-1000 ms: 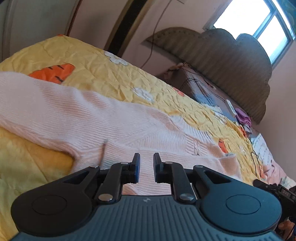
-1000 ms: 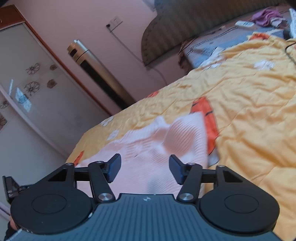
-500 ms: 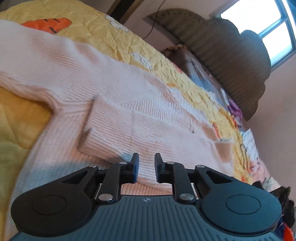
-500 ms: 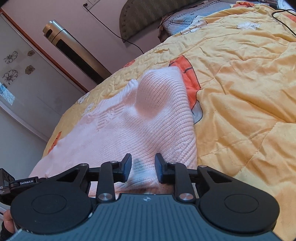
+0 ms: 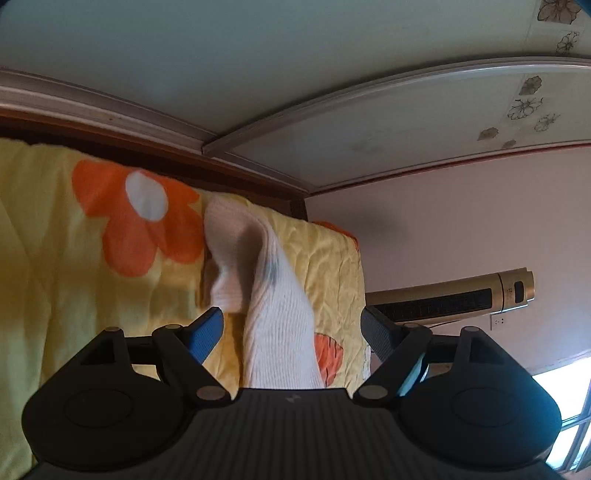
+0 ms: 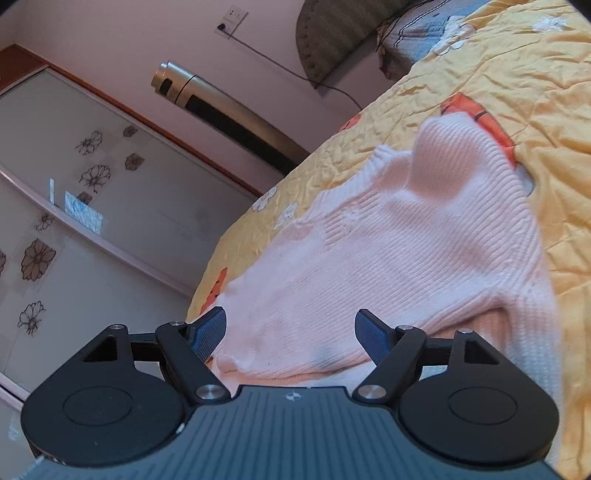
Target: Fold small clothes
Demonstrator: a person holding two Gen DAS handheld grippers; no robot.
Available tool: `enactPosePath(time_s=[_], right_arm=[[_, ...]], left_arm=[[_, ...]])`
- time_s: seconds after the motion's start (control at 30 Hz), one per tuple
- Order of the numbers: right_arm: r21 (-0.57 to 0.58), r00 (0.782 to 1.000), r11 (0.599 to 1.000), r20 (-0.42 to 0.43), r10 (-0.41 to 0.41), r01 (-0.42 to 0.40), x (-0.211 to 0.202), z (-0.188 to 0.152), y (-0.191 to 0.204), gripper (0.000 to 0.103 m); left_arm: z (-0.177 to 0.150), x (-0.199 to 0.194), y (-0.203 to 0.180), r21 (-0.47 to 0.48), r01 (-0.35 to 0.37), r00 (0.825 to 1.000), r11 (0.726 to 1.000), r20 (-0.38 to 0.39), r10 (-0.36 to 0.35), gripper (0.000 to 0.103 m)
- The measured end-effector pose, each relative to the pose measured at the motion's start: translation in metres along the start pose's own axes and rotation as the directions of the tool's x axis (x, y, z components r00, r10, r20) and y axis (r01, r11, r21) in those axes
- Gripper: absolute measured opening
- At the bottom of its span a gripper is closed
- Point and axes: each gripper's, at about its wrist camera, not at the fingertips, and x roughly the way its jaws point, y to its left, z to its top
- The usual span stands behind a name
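Both pairs of fingers stand spread wide, and both have just been opening. On the left gripper [image 5: 293, 328] the blue-padded fingertips [image 5: 207, 330] sit well apart with a strip of the pink knitted sweater [image 5: 280, 332] running up between them, and neither pad presses on the knit. That strip, which looks like a sleeve, rises away from the gripper and bunches into a soft fold near an orange flower printed on the yellow quilt [image 5: 55, 288]. The left view is rolled, so the quilt seems to hang like a wall, with a brown wooden frame [image 5: 155, 149] above it and a silver tower fan [image 5: 461, 295] lying sideways at the right. On the right gripper [image 6: 290, 332] the fingers [image 6: 208, 334] are likewise parted, hovering over the near hem of the sweater [image 6: 406, 251]; the fabric shows between them, yet the pads are clear of it. In the right view the sweater lies across the yellow quilt [image 6: 535, 92], its body partly doubled over, with a rounded hump at its far end and a layer lifted open at the right near edge. Behind the bed stand the tower fan [image 6: 229, 110], a wardrobe door with flower decals [image 6: 92, 206], and a dark padded headboard [image 6: 340, 33]. No boxes, baskets or other containers appear in either view.
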Motion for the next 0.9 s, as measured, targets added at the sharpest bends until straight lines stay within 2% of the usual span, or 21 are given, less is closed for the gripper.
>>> enactPosePath(time_s=[0.27,0.43,0.7,0.73,0.77,0.83,0.9], right_arm=[[-0.035,0.998,0.999,-0.065,0.008,-0.011,0.028,-0.011,0.019,0.079],[-0.033,0.995,0.999,-0.097,-0.005,0.002,0.042,-0.022,0.014,0.080],[-0.046,0.992,0.999,-0.121,-0.033,0.028,0.051,-0.030,0.014,0.080],[-0.044,0.991,0.999,-0.126,-0.034,0.028,0.052,-0.029,0.013,0.080],[-0.042,0.991,0.999,-0.130,-0.035,0.030,0.052,-0.029,0.012,0.080],[-0.039,0.990,0.999,-0.136,-0.037,0.032,0.054,-0.030,0.010,0.081],[-0.038,0.989,0.999,-0.141,-0.039,0.034,0.055,-0.031,0.008,0.082]], left_arm=[[0.011,0.025,-0.014,0.057,0.010,1.000,0.998,-0.031,-0.008,0.082],[0.028,0.035,-0.013,0.079,-0.022,1.000,0.997,-0.007,0.023,0.082],[0.028,0.052,-0.022,0.155,-0.100,0.995,0.983,0.015,0.099,0.079],[0.026,0.052,-0.025,0.181,-0.114,0.994,0.977,0.024,0.111,0.067],[0.026,0.054,-0.028,0.207,-0.131,0.991,0.969,0.029,0.128,0.045],[0.023,0.058,-0.032,0.257,-0.206,0.978,0.944,0.047,0.201,0.019],[0.023,0.060,-0.032,0.275,-0.249,0.968,0.929,0.059,0.242,0.012]])
